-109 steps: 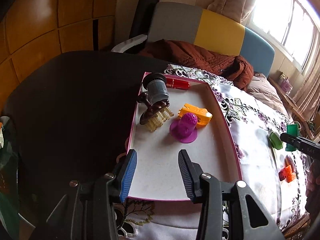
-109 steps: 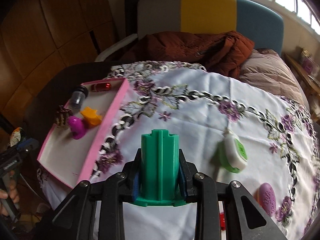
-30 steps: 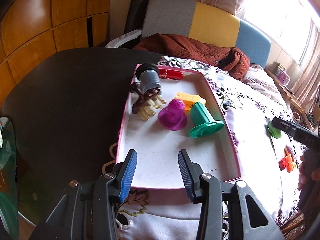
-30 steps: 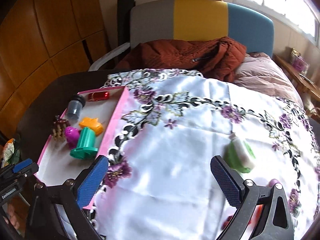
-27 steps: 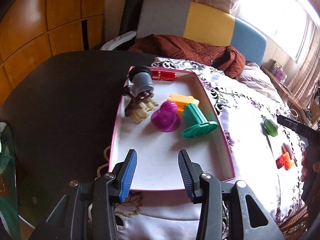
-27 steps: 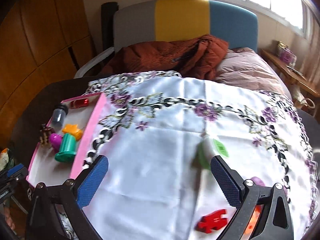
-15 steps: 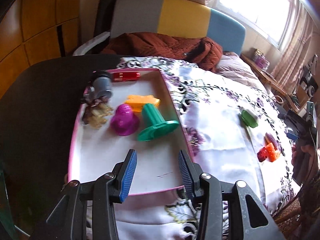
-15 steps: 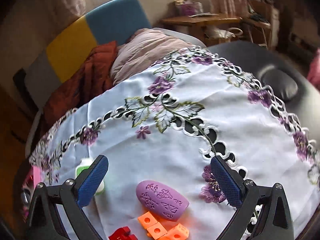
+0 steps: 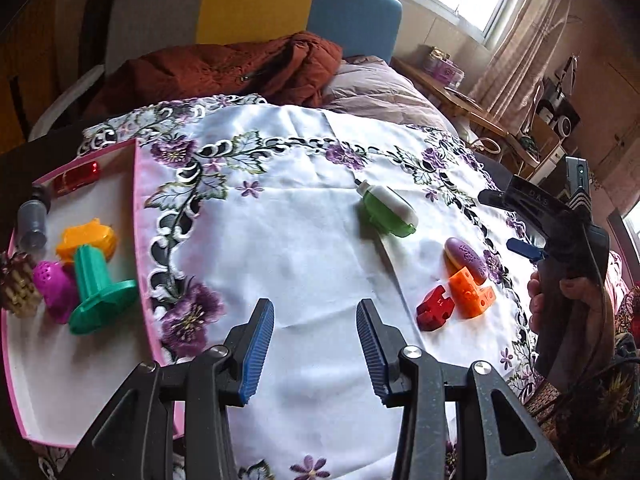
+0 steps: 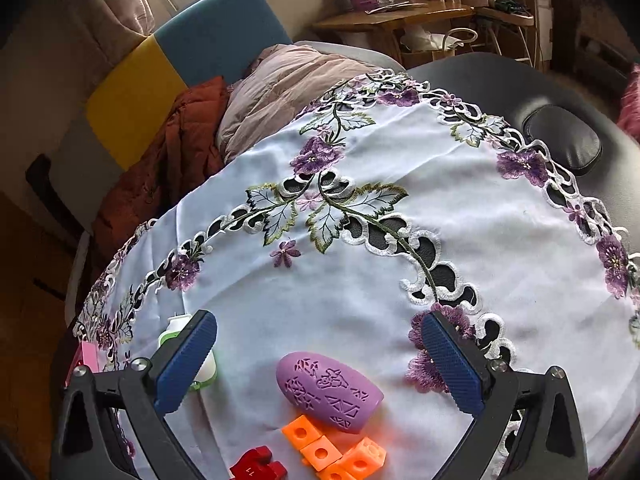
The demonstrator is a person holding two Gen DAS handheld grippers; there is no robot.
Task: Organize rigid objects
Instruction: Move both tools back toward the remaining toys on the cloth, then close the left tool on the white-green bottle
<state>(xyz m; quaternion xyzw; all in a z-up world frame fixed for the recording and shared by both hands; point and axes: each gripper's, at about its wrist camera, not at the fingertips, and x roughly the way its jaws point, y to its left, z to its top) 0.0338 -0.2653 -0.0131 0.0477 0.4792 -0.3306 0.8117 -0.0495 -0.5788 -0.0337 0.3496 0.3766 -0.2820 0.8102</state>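
1. Fingers of the left gripper (image 9: 315,344) stand a modest way apart at the bottom centre of the left wrist view, with nothing between them — only white embroidered cloth (image 9: 304,240) below.
2. Fingers of the right gripper (image 10: 316,360) are spread wide at the bottom of the right wrist view, empty, framing a purple oval piece (image 10: 328,392) that lies on the cloth.
3. Orange blocks (image 10: 334,454) touch the oval's lower edge; a red block (image 10: 258,470) sits just left of them at the bottom edge.
4. Behind the right gripper's left finger, a green-and-white piece (image 10: 170,334) is partly hidden.
5. At the left edge of the left wrist view, a pink-rimmed tray (image 9: 138,216) holds a green flanged piece (image 9: 96,292), a magenta piece (image 9: 52,288), an orange piece (image 9: 86,236), a grey cylinder (image 9: 32,220) and a red one (image 9: 76,174).
6. At the right edge of that view, a hand (image 9: 560,300) grips the right gripper's handle.
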